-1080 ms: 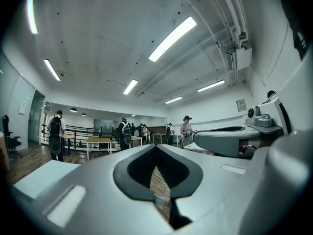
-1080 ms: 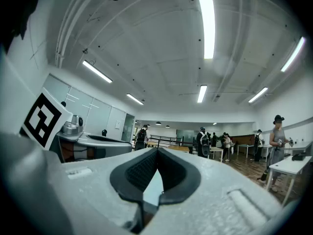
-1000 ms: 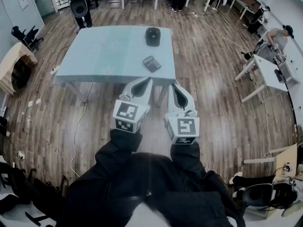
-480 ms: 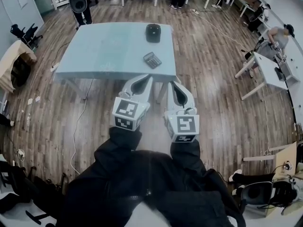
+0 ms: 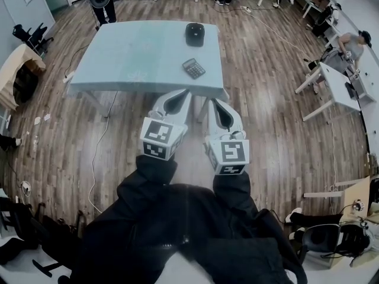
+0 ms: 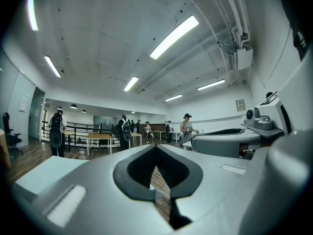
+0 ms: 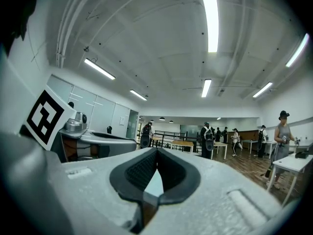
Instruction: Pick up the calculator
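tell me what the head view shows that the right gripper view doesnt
Only the head view: the calculator and a black object lying apart on the pale blue table, plus the person's dark sleeves. Only the right gripper view: the ceiling with its light strips. Both: the right gripper, jaws together with nothing held, the left gripper beside it, and the wooden floor.

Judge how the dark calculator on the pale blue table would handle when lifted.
The small dark flat calculator looks thin and rigid: probably stiff and light. Lying flat on the pale blue table, it should not roll, though its low edges may resist pinching.
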A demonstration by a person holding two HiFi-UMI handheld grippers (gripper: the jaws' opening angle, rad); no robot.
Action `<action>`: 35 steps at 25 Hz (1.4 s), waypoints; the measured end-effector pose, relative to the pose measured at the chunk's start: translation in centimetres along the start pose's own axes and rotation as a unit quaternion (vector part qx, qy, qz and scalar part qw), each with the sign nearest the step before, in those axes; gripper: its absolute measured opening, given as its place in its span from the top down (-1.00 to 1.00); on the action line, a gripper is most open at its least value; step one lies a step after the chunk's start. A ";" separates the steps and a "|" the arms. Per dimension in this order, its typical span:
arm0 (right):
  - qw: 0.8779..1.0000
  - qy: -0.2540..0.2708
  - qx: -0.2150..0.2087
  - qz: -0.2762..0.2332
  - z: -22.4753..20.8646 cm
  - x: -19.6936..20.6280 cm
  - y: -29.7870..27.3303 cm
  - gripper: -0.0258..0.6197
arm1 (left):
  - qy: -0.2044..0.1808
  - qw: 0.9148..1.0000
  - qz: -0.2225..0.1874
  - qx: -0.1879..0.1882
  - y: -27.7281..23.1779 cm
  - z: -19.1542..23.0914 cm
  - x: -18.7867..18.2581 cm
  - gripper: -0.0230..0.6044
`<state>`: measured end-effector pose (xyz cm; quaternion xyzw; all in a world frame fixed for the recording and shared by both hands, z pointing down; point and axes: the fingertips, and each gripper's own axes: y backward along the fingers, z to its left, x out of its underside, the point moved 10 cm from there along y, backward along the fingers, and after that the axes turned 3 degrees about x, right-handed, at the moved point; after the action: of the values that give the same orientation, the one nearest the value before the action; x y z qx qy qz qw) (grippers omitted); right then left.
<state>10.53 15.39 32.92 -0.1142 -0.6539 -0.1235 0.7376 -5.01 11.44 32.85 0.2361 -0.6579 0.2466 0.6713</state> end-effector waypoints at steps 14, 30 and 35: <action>0.998 -0.014 0.001 0.060 5.0 3.6 0.2 0.92 | 0.033 0.999 0.042 -0.002 4.6 2.9 4.4 0.94; 0.997 -0.004 -0.013 0.083 6.7 5.3 -4.1 0.92 | 0.058 0.997 0.055 -0.025 5.8 8.2 7.2 0.94; 0.997 -0.007 -0.005 0.074 4.2 5.9 -7.4 0.92 | 0.056 0.996 0.060 -0.023 2.3 9.7 7.7 0.94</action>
<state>4.85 9.61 39.30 -0.1667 -0.6481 -0.0708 0.7397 -13.86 7.16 40.71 0.1665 -0.6375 0.2841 0.6966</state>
